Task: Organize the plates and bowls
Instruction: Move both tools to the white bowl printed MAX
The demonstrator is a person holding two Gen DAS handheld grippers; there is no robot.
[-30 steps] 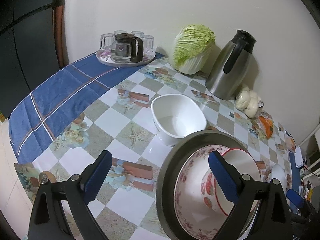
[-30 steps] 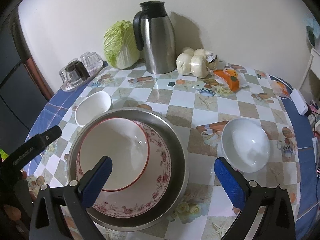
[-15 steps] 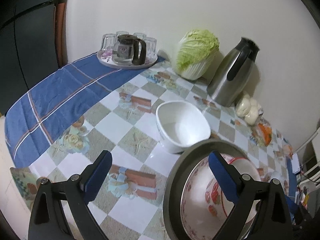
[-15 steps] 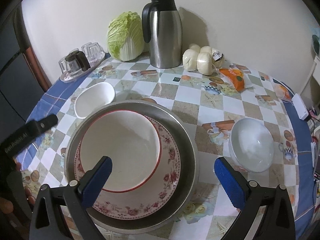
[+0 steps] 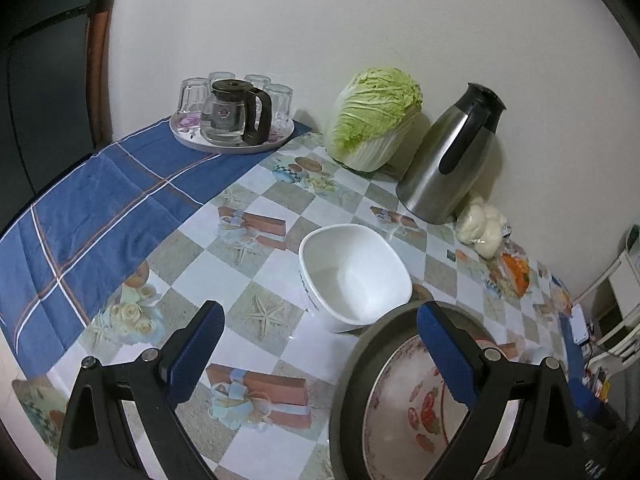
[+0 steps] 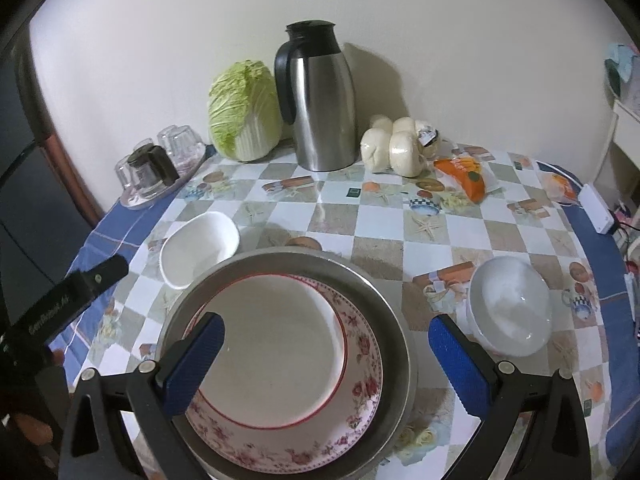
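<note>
On the table, near its front edge, I see one large metal basin, and inside it one floral plate with one red-rimmed bowl nested on top. Against the wall at the back edge stand one steel thermos jug and one cabbage, touching side by side. Two white bowls sit loose on the tablecloth: a squarish white bowl just beside the basin's back-left rim, and a round white bowl just beside its right rim. At the back-left corner one tray carries one glass pot and four upturned glasses. One bag of buns lies right of the jug.

My left gripper hangs wide open and empty over the tablecloth and the basin's left rim. My right gripper is also spread wide, empty, above the stacked dishes.
</note>
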